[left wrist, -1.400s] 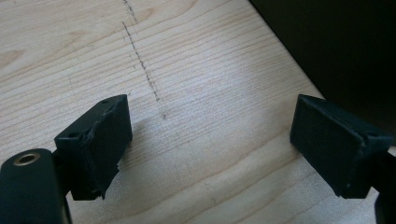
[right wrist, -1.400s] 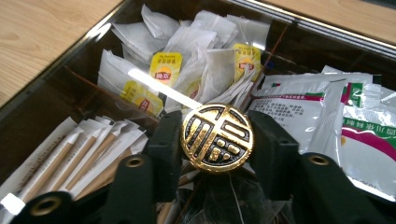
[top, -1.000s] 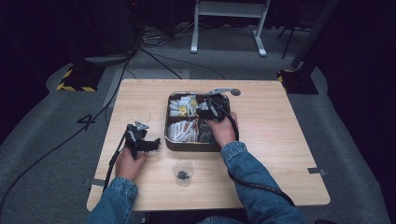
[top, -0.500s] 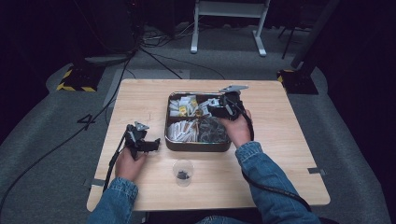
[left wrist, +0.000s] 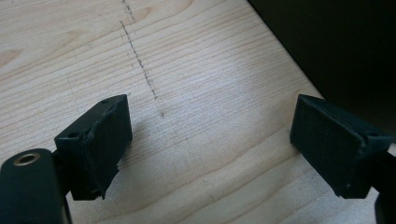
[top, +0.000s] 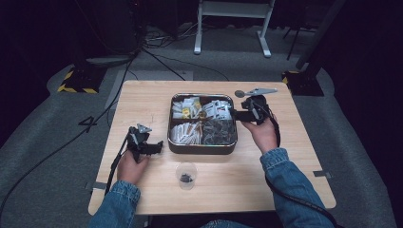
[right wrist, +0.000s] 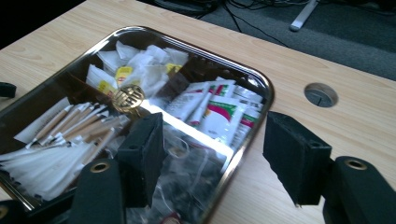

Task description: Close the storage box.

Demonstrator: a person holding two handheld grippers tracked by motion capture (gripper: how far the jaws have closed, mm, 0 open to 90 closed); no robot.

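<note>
A metal tray [top: 202,151] with compartments sits mid-table. It holds white sachets [right wrist: 215,109], paper-wrapped sticks [right wrist: 70,128] and dark packets [top: 219,130] around a gold knob [right wrist: 128,97]. My right gripper [top: 236,115] hovers at the tray's right rim [right wrist: 243,74], which runs between its fingers. That gripper [right wrist: 217,158] is open and holds nothing; its jaws have just been opening. My left gripper [top: 159,148] rests on the wood left of the tray. In the left gripper view the gripper [left wrist: 210,144] is wide open over bare table.
A small clear cup [top: 186,175] with something dark in it stands near the front edge, between my forearms. A round cable hole [right wrist: 320,94] lies in the table behind the tray's right corner. Cables trail over the floor beyond the table.
My right hand has drawn back to the right, from above the tray's contents to its right rim, rising slightly. The left hand has stayed put.
</note>
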